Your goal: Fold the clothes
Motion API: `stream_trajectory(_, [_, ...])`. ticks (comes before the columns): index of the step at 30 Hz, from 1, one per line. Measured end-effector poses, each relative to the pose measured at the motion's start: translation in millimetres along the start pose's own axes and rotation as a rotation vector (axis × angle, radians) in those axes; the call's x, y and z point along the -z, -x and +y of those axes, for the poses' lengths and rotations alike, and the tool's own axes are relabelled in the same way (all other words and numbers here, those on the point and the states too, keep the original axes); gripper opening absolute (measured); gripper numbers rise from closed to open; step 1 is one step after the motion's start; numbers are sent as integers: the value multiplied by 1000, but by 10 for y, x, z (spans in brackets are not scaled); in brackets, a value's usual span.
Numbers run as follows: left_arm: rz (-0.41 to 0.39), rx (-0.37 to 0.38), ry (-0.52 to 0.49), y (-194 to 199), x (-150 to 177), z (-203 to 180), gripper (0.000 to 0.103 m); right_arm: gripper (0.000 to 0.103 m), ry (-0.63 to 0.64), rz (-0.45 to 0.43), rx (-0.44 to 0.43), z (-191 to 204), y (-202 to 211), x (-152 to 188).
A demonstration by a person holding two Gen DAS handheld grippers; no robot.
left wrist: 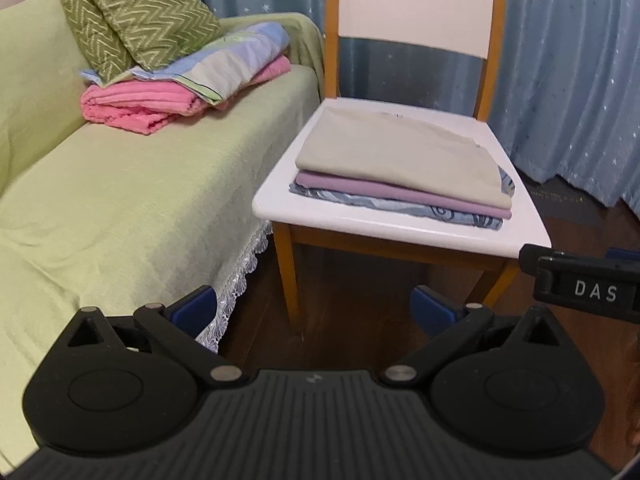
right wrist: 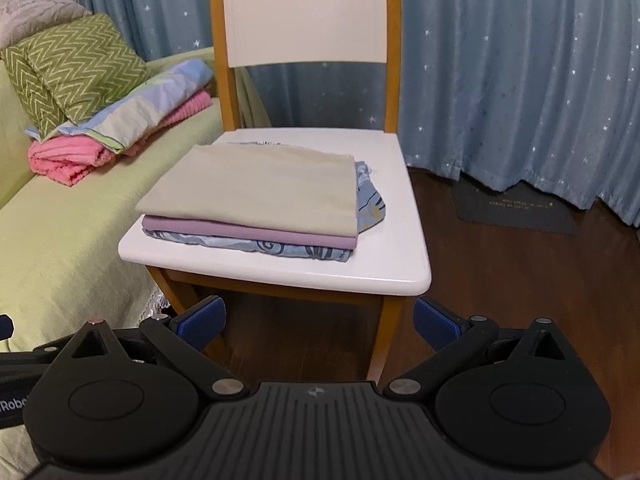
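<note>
Three folded garments lie stacked on a white chair seat (left wrist: 400,228) (right wrist: 280,276): a beige piece (left wrist: 396,152) (right wrist: 256,188) on top, a purple one (left wrist: 400,196) (right wrist: 248,232) under it, and a blue patterned one (left wrist: 400,206) (right wrist: 368,200) at the bottom. My left gripper (left wrist: 314,310) is open and holds nothing, low in front of the chair and beside the sofa edge. My right gripper (right wrist: 318,320) is also open with nothing in it, below the seat's front edge. The right gripper's black body (left wrist: 584,284) shows at the right edge of the left wrist view.
A green-covered sofa (left wrist: 120,200) (right wrist: 60,232) stands left of the chair, bearing a pink towel (left wrist: 136,104) (right wrist: 64,156), a folded pastel sheet (left wrist: 224,60) (right wrist: 140,104) and green zigzag cushions (left wrist: 140,20) (right wrist: 76,68). Blue starred curtains (right wrist: 520,80) hang behind. A dark mat (right wrist: 516,208) lies on the wooden floor.
</note>
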State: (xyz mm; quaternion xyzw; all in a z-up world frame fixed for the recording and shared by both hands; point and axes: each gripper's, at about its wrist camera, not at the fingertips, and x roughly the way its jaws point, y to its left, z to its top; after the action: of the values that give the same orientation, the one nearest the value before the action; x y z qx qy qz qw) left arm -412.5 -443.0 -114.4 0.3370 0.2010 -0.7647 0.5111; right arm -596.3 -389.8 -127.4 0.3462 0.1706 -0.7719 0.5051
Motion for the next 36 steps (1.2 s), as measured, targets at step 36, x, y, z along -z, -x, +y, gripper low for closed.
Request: stream_trajectory(36, [104, 25, -45, -789, -270, -68, 102, 102, -65, 22, -24, -53, -527, -86])
